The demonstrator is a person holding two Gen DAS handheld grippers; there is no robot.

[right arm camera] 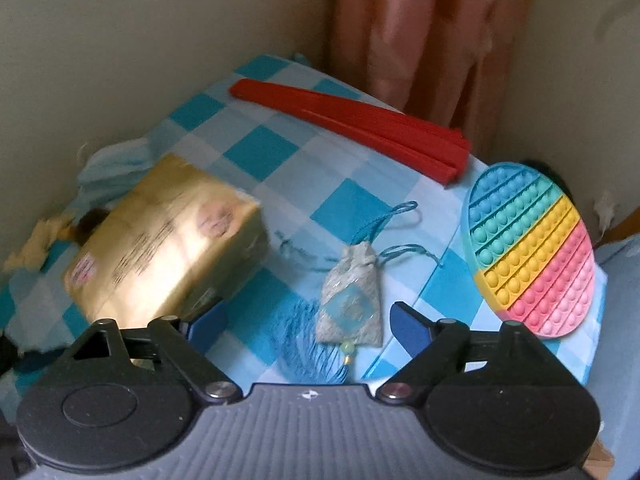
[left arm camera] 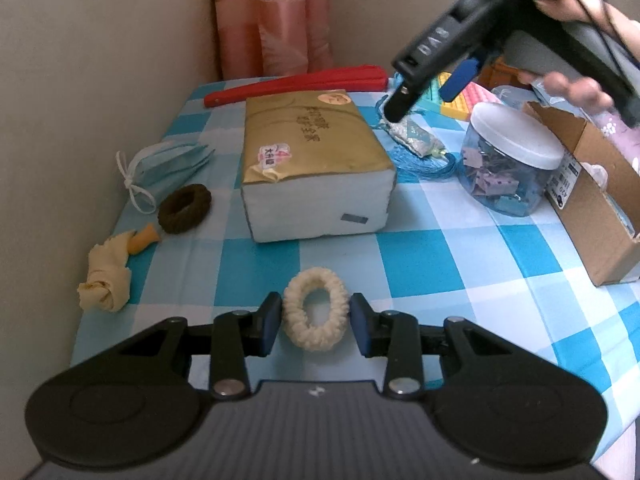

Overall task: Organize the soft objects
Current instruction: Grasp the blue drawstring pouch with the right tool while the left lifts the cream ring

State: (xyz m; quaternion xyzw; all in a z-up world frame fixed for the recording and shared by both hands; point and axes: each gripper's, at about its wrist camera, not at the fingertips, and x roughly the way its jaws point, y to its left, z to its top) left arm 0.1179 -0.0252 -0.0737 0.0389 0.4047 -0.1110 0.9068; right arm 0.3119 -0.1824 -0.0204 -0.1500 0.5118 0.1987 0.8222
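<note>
Tablecloth (left arm camera: pixel 420 248), blue-and-white checked, covered the surface in both views. Cream scrunchie (left arm camera: pixel 315 314) lay at lower centre of the left wrist view, between the blue pads of the left gripper (left arm camera: pixel 316 322); the left pad touched its side, while on the right contact could not be told, so the jaws stood narrowly apart about it. Brown scrunchie (left arm camera: pixel 185 209) sat at centre left, just beside a folded blue face mask (left arm camera: pixel 172 168) and a knotted yellow cloth (left arm camera: pixel 106 280) at lower left. Gold tissue pack (left arm camera: pixel 316 164) occupied the middle; red folded fan (left arm camera: pixel 296 84) lay behind it. Clear jar with white lid (left arm camera: pixel 512 160) and a cardboard box (left arm camera: pixel 600 208) stood at right. Right gripper (right arm camera: pixel 302 324), held by a hand (left arm camera: pixel 576 88) at upper right of the left view, pointed steeply down with jaws wide apart and nothing between the pads. Sachet with blue tassel (right arm camera: pixel 352 300) lay on the cloth beneath that gap, at lower centre of the right wrist view. Rainbow pop-it mat (right arm camera: pixel 528 248) rested at right, near the fan's broad end.
</note>
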